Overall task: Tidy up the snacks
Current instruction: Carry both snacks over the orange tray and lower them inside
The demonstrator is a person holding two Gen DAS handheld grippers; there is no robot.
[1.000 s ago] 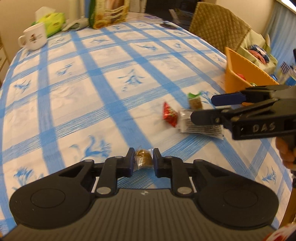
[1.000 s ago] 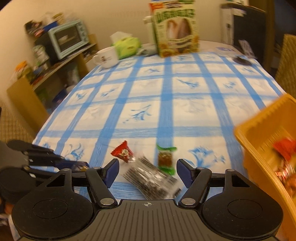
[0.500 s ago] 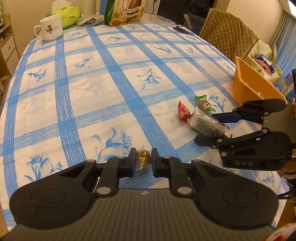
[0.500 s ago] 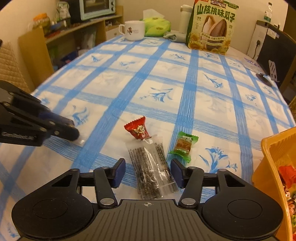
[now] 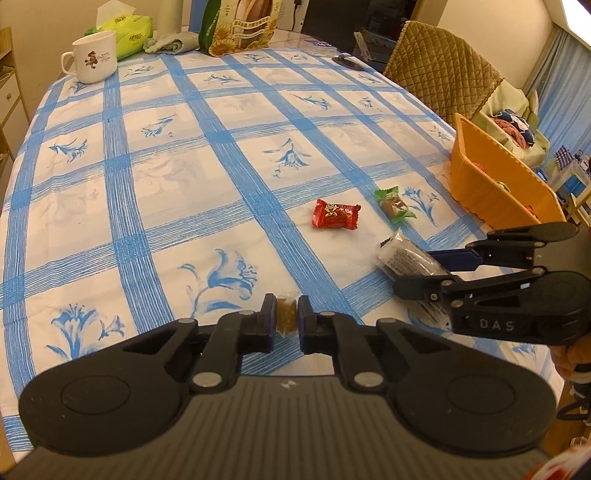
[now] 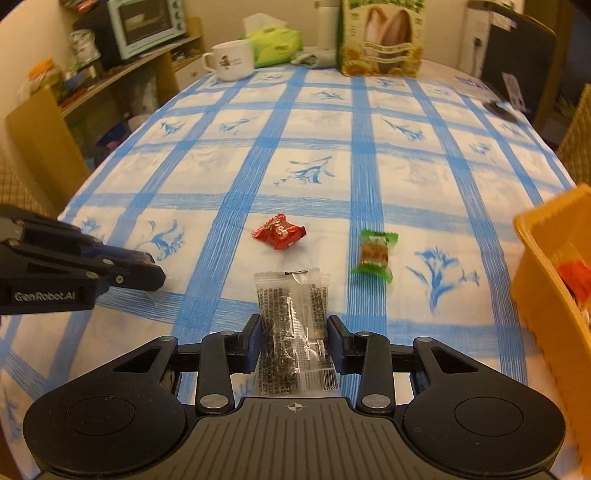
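My left gripper point(image 5: 287, 315) is shut on a small brown candy point(image 5: 286, 317) just above the blue-checked tablecloth. My right gripper point(image 6: 293, 332) has its fingers against both sides of a clear packet of dark snack point(image 6: 291, 325), which also shows in the left wrist view point(image 5: 404, 258). A red candy point(image 6: 279, 232) point(image 5: 335, 215) and a green-wrapped candy point(image 6: 373, 254) point(image 5: 393, 204) lie on the cloth beyond it. An orange basket point(image 5: 491, 181) point(image 6: 543, 280) holding red snacks stands at the right edge.
A white mug point(image 5: 94, 55), a green tissue pack point(image 5: 125, 26) and a large sunflower-seed bag point(image 5: 240, 22) stand at the table's far end. A quilted chair point(image 5: 439, 70) is at the right. Shelves with a toaster oven point(image 6: 146, 26) are at the left.
My right gripper has narrowed from wide open to pressing both sides of the clear packet. My left gripper stays shut on the brown candy and has shifted a little.
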